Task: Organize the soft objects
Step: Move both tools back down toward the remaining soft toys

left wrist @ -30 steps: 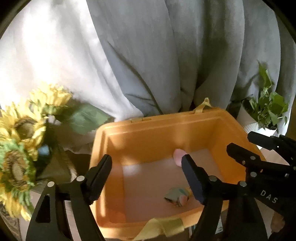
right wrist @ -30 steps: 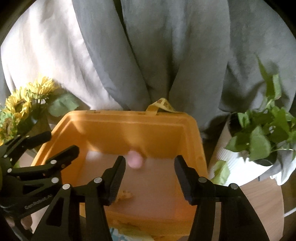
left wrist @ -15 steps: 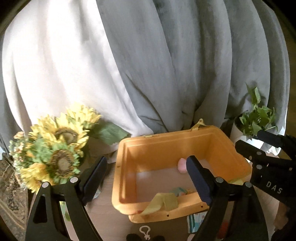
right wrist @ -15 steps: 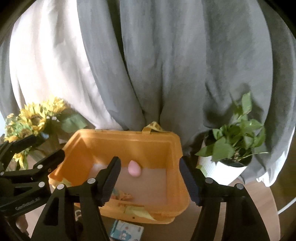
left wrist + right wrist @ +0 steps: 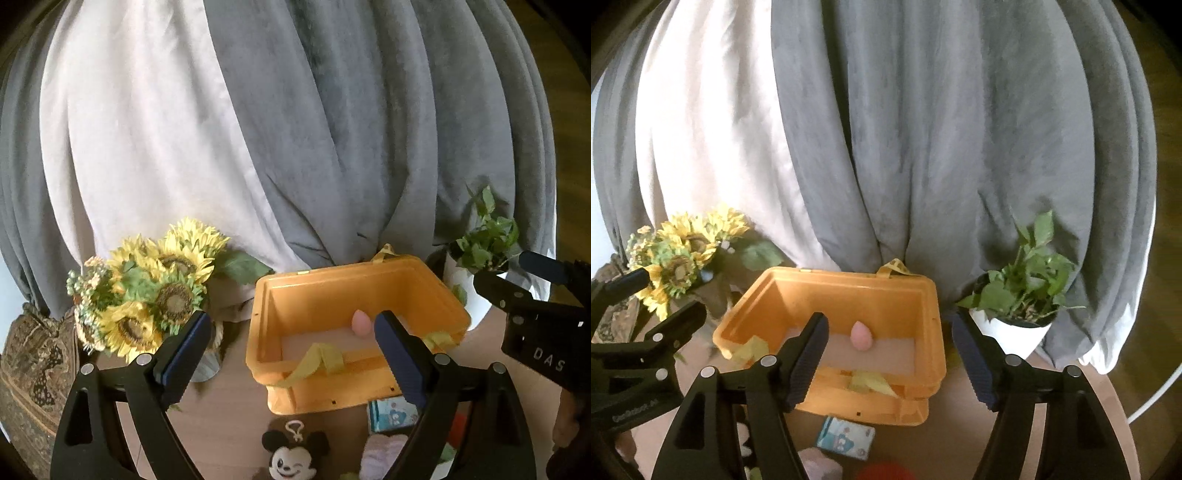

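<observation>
Orange bin (image 5: 925,332): moulded plastic, smooth, low sheen. Its yellow straps (image 5: 317,360) – woven cloth, matt. Pink egg-shaped sponge (image 5: 861,334) inside: soft foam look, matt. Tabletop (image 5: 229,417): wood grain, satin finish. Curtains (image 5: 923,147) – grey and white cloth, matt, softly napped. Mouse plush (image 5: 291,459): fuzzy fabric with a metal clip. Tissue packet (image 5: 846,437): glossy printed film. Plant pot (image 5: 1008,334): white, ribbed. Left gripper (image 5: 291,354) and right gripper (image 5: 888,356): matt black plastic, ridged blue pads, bright metal rivets.

A sunflower bouquet (image 5: 155,291) is seen ahead-left of the left hand-held gripper (image 5: 291,354); a potted green plant (image 5: 1019,295) is set ahead-right, grey and white curtains (image 5: 886,129) hung behind.
</observation>
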A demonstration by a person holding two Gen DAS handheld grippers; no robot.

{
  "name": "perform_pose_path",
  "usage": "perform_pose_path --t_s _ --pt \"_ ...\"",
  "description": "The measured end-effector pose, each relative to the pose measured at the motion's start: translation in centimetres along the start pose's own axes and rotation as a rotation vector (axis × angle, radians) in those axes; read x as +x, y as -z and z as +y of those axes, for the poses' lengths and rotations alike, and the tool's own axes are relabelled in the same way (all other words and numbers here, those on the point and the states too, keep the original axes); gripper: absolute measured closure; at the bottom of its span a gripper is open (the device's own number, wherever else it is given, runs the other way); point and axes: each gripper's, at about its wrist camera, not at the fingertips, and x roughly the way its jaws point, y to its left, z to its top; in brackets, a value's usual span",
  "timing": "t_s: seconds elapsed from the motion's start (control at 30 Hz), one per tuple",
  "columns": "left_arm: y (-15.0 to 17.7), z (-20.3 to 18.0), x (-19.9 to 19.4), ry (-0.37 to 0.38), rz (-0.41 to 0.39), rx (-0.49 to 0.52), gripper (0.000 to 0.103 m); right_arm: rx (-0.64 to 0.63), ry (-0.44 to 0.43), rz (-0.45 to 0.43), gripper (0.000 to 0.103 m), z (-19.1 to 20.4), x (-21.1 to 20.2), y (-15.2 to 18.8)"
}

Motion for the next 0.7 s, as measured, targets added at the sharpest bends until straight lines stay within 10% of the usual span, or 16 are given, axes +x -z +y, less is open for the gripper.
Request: perform_pose_path --t_s 0.7 --pt "5.3 -1.9 -6.3 0.045 0.03 0.033 0.012 0.007 0.022 -0.016 0.029 -0.6 -7.1 5.2"
